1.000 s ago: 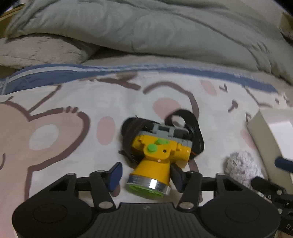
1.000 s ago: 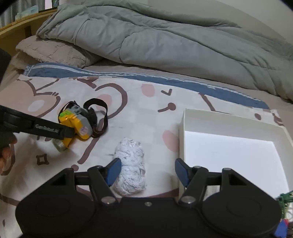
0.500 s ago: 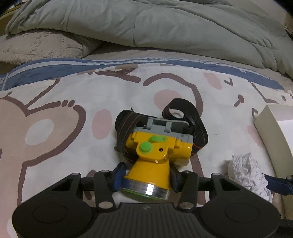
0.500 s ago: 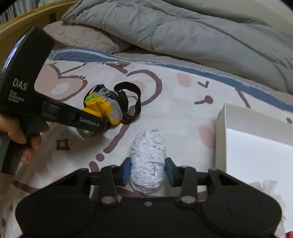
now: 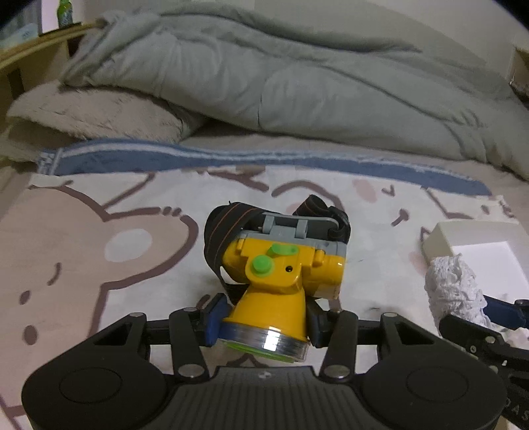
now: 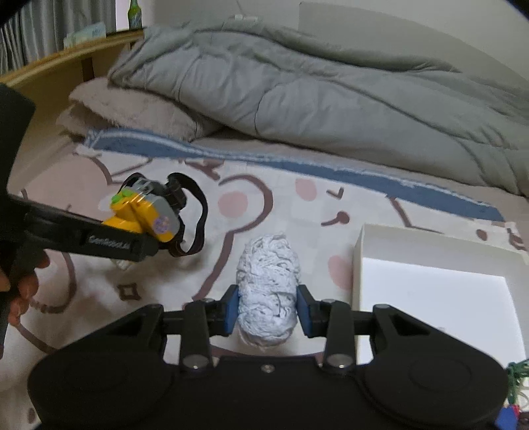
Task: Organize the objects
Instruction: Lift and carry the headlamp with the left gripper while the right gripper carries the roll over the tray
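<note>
- On the bear-print sheet (image 6: pixel 264 205), left gripper (image 5: pixel 263 319) pinches the yellow headlamp (image 5: pixel 281 274), strap dangling.
- Right gripper (image 6: pixel 266 309) squeezes the white yarn ball (image 6: pixel 267 287), just left of the white box (image 6: pixel 358 264) edge; bare sheet beyond.

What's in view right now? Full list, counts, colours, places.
yellow plastic headlamp with black strap: 1, yellow/grey/green, clamped in left gripper
white knitted yarn bundle: 1, white, clamped in right gripper
white shallow box: 1, white, right on the bed
cartoon bear blanket: 1, cream/pink/brown, under everything
grey quilted duvet: 1, grey, behind
beige fuzzy pillow: 1, left rear
green bottle: 1, headboard ledge
left gripper: 1, black/blue
right gripper: 1, black/blue
hand: 1, holding the left gripper's handle
</note>
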Action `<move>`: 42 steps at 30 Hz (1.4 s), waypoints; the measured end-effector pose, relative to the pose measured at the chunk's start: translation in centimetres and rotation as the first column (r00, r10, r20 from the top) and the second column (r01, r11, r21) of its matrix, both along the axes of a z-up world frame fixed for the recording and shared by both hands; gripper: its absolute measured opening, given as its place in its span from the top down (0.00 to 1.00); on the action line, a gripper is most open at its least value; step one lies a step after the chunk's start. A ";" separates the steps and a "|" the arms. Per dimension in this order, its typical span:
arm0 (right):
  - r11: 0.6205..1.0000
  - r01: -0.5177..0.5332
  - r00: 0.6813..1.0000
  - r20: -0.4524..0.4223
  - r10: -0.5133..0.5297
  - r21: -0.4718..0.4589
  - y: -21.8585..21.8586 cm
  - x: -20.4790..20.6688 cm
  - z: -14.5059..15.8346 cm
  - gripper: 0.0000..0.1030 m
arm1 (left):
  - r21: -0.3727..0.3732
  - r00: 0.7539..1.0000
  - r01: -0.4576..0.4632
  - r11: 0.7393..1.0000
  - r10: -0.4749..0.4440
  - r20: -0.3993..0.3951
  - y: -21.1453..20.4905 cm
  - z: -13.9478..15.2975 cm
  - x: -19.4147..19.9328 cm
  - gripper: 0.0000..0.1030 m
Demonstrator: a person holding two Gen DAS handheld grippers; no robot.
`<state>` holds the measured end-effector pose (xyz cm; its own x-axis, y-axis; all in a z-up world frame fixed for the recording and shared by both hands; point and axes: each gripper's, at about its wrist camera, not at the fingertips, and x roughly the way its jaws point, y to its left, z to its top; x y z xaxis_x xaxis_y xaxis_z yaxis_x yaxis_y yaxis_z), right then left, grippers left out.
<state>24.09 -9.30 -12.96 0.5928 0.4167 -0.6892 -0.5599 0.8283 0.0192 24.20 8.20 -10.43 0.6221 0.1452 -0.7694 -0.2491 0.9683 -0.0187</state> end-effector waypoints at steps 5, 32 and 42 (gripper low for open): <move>1.000 0.002 1.000 0.026 -0.003 0.029 -0.7 -1.7 2.2 0.64 | 0.021 0.999 -0.012 1.000 0.011 0.044 -0.4 2.6 -2.7 0.52; 0.994 0.037 0.987 0.151 -0.052 0.104 -6.0 -6.8 7.9 0.63 | 0.084 0.976 -0.018 0.996 -0.001 0.219 -4.8 8.4 -12.4 0.53; 0.995 0.036 0.985 0.164 -0.052 0.098 -6.6 -6.9 8.0 0.63 | 0.062 0.979 -0.023 0.998 0.010 0.205 -5.2 7.7 -12.4 0.53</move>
<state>17.15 -15.89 -4.94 0.7154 0.4458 -0.5381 -0.5245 0.8514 0.0080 11.76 3.03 -2.76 0.7625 0.2012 -0.6149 -0.2624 0.9649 -0.0097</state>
